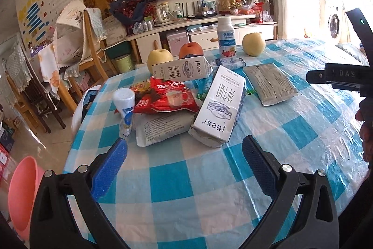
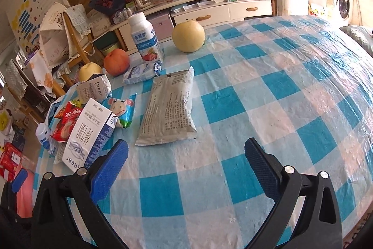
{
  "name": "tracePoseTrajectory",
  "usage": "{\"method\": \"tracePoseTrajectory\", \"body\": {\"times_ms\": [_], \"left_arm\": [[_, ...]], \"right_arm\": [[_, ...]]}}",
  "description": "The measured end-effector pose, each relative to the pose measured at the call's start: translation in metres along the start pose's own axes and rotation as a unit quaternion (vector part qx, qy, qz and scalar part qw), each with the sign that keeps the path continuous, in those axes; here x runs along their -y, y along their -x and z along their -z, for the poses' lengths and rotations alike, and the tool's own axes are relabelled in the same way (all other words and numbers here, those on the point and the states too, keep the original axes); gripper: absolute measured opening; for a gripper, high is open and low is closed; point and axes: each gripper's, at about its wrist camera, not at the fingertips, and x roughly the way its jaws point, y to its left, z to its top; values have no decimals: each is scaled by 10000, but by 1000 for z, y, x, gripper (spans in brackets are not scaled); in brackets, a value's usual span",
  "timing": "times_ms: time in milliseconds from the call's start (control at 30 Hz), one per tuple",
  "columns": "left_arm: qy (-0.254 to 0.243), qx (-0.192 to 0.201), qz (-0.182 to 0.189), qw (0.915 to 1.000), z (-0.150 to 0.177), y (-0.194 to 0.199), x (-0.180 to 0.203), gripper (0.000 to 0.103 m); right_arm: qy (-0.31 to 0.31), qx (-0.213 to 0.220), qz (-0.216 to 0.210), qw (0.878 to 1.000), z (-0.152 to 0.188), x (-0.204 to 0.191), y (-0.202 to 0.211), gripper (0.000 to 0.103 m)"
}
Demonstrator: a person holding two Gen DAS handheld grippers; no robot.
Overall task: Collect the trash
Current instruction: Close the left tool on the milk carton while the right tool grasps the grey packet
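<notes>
Trash pile (image 1: 186, 104) on checked tablecloth (image 2: 268, 90), both tongs (image 1: 184, 153) (image 2: 186, 153) wide, empty.

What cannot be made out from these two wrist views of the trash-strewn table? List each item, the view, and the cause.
- Pink bin, left wrist view: cut off by the frame edge, inside unseen.
- Grey packet, left wrist view: partly covered by the red wrapper.
- Grey pouch, right wrist view: print too small to read.
- Milk carton, right wrist view: base hidden behind the right gripper.
</notes>
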Motion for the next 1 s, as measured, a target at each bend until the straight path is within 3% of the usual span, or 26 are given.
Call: {"method": "tracePoseTrajectory", "body": {"times_ms": [433, 633, 1000], "left_arm": [[-845, 31, -152, 9963, -25, -54, 34, 99], [-1032, -45, -175, 9945, -33, -72, 44, 98], [-831, -382, 108, 9957, -34, -85, 51, 67]], "right_arm": [[213, -346, 4, 9992, -40, -17, -73, 99], [626, -490, 176, 9967, -45, -34, -98, 99], [1376, -712, 616, 9860, -41, -54, -128, 99]]}}
